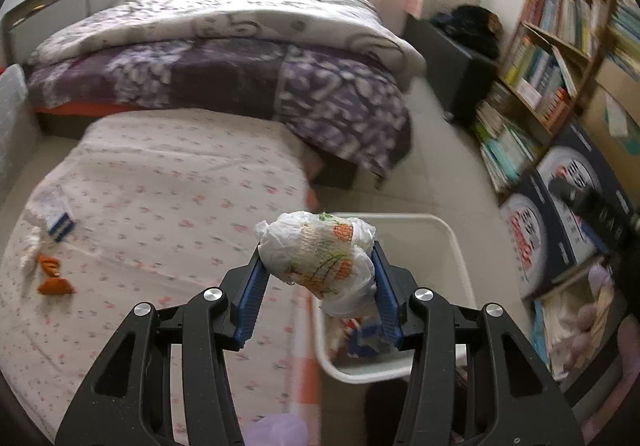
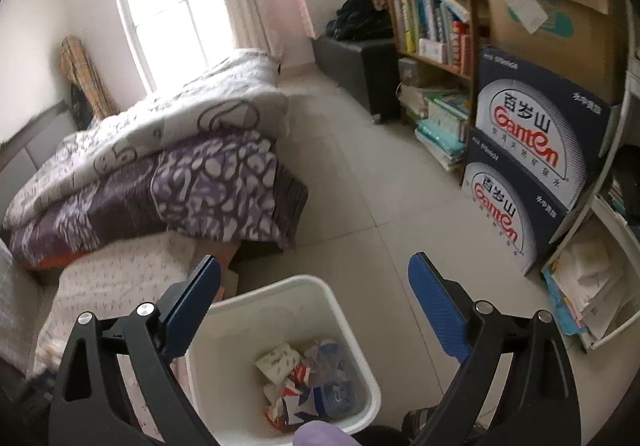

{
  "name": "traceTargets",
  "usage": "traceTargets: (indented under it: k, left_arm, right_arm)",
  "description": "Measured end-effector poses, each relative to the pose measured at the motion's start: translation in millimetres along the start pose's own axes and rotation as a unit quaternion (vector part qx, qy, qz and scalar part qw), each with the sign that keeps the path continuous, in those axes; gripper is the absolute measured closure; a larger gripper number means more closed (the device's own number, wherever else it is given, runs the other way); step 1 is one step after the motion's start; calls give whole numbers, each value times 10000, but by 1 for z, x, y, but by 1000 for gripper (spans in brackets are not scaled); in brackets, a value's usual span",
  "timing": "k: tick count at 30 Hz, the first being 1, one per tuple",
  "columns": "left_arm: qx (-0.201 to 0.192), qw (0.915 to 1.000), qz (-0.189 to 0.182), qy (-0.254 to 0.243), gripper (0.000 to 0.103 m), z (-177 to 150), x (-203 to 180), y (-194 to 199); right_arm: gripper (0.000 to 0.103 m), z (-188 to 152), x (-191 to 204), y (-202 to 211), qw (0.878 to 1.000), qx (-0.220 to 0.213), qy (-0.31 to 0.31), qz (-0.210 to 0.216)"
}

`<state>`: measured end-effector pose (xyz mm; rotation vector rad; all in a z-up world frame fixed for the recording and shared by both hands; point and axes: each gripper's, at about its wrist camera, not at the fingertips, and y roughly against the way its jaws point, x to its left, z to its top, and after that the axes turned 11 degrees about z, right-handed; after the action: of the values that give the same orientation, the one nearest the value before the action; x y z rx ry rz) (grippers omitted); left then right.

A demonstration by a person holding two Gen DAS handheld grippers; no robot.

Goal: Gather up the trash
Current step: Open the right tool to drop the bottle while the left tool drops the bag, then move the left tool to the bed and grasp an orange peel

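Note:
My left gripper (image 1: 318,266) is shut on a rolled-up white diaper (image 1: 320,258) with orange and green print, held just above the near-left corner of a white trash bin (image 1: 456,242). Wrappers and cartons (image 2: 304,382) lie in the bottom of that white trash bin (image 2: 360,346), which stands on the tiled floor beside the mattress. My right gripper (image 2: 316,282) hangs over the bin, jaws spread wide, with nothing between the blue pads. On the flowered mattress (image 1: 160,186) at the left lie an orange wrapper (image 1: 54,278), a white tissue (image 1: 30,250) and a small blue-and-white packet (image 1: 60,224).
A bed with a purple and white quilt (image 1: 224,58) stands behind the mattress. A bookshelf (image 1: 552,46), stacked water cartons (image 2: 532,166) and a cardboard box (image 2: 548,6) line the right wall. A dark cabinet (image 2: 360,62) stands at the far end. Tiled floor (image 2: 360,166) runs between.

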<state>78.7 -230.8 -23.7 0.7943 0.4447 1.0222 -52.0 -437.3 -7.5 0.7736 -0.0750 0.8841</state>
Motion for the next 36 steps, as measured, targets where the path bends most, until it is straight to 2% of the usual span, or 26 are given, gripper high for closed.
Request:
traceTargets:
  k: [7,12,21,26,31,36]
  left_arm:
    - [342,9978,-475,-320,53,-9,-39,-14]
    - [616,9944,-783,-353,38,-13,-53,-25]
    - [753,9946,-663,-279,26,-18,-47,-32]
    - [671,9966,-399,-273,21,-20,-31,-31]
    - [702,9974,97,-164,17,-22,-2,-36]
    - [746,9913,1081,-5,15,-26,51,-49]
  right_arm:
    - [11,8,-17,11,9996,-243,-132,-3]
    - [10,11,-30,13,9991,-264,-346,7]
    - [10,8,-32,7,9987,-133,-490,82]
    - [7,2,-15,-3,9993,79,-311,165]
    - [7,-7,11,-11,9990,245,-120,361]
    - [7,-18,43,-22,9970,476,147,586]
